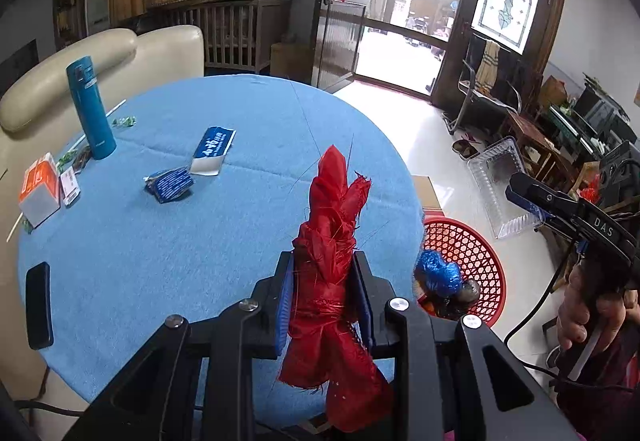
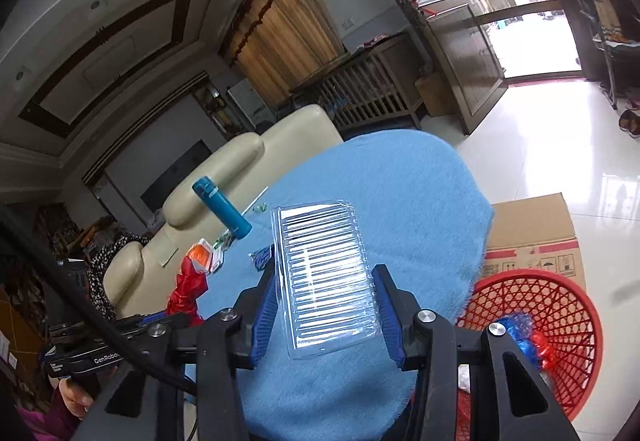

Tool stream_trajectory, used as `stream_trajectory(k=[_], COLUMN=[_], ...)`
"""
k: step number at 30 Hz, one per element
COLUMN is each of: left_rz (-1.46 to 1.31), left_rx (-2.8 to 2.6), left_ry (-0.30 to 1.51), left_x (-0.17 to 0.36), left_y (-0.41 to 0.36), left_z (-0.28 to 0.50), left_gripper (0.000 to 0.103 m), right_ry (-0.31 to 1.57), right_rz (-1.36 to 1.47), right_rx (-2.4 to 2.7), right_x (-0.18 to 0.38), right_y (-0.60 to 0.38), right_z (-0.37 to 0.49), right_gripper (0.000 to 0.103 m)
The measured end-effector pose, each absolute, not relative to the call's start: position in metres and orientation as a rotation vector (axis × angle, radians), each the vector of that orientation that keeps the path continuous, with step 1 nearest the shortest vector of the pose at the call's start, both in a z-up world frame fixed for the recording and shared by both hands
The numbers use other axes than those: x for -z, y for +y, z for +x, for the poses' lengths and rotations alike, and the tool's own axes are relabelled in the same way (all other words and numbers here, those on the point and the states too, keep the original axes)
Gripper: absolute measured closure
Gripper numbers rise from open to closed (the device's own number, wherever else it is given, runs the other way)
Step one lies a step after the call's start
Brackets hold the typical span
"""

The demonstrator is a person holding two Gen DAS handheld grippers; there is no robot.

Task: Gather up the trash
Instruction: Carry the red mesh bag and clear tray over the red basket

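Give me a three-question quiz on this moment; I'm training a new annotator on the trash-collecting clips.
1. What is the left gripper shut on?
2. True or false: the red basket stands on the table.
3. The right gripper holds: A) the teal bottle B) the clear plastic tray C) the black phone

Key: 1. The red mesh bag. 2. False; it stands on the floor beside it. 3. B.

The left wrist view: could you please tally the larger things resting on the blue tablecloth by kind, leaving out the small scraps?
teal flask: 1
black phone: 1
orange and white box: 1
blue wrappers: 2
Total: 5
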State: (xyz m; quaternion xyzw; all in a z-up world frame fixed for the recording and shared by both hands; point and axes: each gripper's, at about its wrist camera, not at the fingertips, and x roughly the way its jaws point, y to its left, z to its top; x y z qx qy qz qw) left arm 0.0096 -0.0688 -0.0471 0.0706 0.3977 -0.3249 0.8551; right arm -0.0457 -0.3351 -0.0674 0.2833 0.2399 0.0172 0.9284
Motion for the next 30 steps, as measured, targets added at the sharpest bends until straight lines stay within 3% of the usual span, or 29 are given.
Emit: stream_trajectory(k=[22, 30], left_rz=[0.296, 0.327], left_rx=[0.838, 0.864], left_ry=[0.768, 0.768], left_x=[0.011, 0.020], left_y=[-0.202, -0.241], left_z=[0.001, -0.001], left_gripper=[0.073, 0.073], right_ry=[0.429, 0.414], right_rz=[0.793, 0.827], right_rx=[0.114, 0.170], right_x=[0.101, 0.104], right_y=[-0.426, -0.445], right_z=[-0.103, -0.117], right_gripper=[0.054, 0.054])
